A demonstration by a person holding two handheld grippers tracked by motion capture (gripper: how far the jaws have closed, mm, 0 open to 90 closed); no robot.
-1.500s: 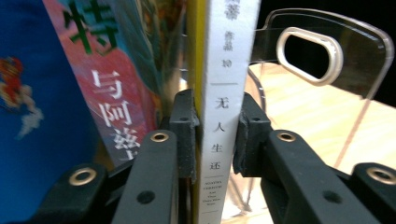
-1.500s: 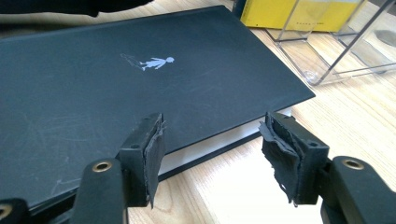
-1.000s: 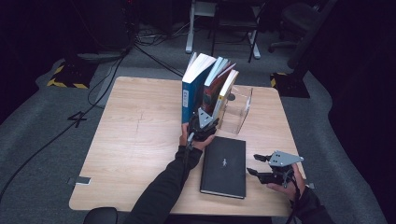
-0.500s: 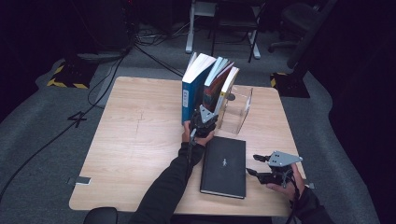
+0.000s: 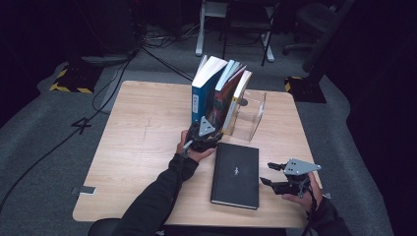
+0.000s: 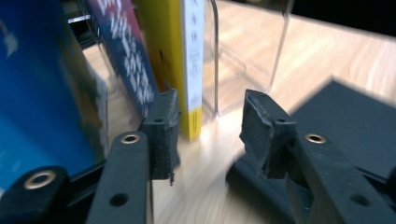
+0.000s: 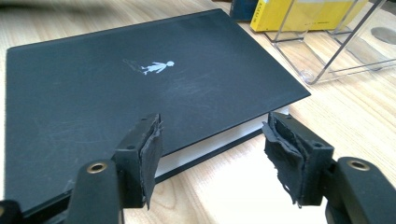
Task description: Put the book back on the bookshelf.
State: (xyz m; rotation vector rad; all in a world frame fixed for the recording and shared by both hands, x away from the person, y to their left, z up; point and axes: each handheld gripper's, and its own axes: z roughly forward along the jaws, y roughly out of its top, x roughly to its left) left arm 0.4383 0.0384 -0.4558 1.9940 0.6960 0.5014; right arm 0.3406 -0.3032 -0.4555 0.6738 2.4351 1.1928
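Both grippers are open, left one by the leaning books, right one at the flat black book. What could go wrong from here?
1. The upright books lean toward the clear stand; a nudge from the left gripper, open at their base, could tip them.
2. The right gripper faces the black book, which lies flat on the table; its jaws may only catch the cover or push it away.

left tool eased back from books
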